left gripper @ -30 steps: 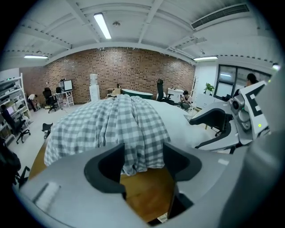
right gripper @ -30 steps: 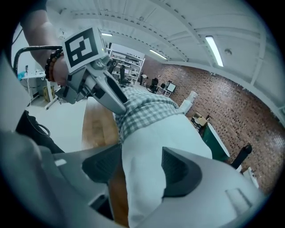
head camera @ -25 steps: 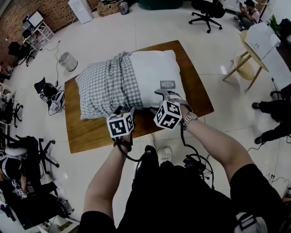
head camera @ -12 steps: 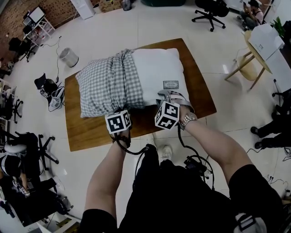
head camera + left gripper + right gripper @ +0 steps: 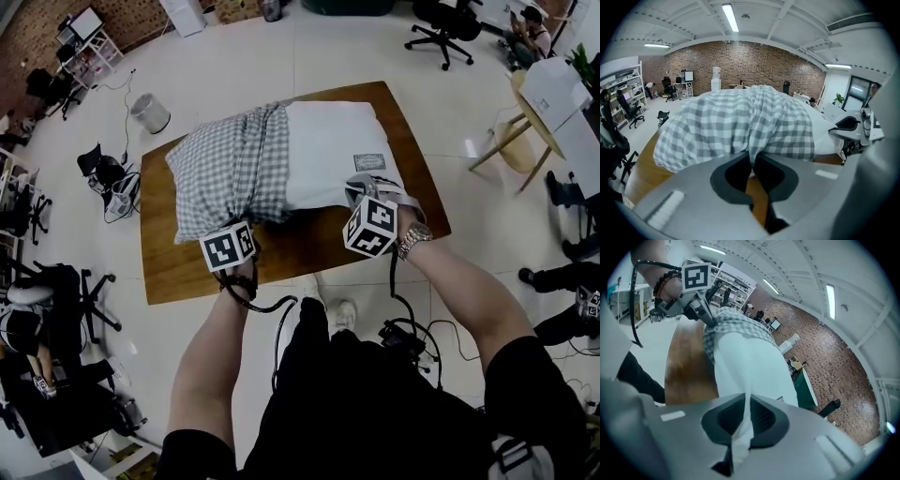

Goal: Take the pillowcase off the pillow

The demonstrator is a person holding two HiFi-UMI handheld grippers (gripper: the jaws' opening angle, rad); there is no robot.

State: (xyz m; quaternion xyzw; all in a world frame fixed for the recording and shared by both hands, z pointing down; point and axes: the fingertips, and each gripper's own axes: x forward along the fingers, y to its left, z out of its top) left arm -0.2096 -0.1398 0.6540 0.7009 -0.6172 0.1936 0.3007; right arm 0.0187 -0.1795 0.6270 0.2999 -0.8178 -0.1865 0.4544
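Your left gripper (image 5: 752, 164) had just clamped the soft, bunched pillowcase (image 5: 731, 122) edge; your right gripper (image 5: 743, 427) had just pinched the limp pillow (image 5: 750, 366) corner.

Wooden table (image 5: 187, 272) on a pale floor (image 5: 328, 66), grey waste bin (image 5: 150, 112) and black office chair (image 5: 448, 21) beyond it.

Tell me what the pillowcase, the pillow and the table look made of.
The pillowcase: thin woven fabric, probably cotton, matte; grey-white check bunched in soft folds. The pillow: white matte cloth shell with a sewn label; filling unseen. The table: wood or veneer, brown, slight sheen.
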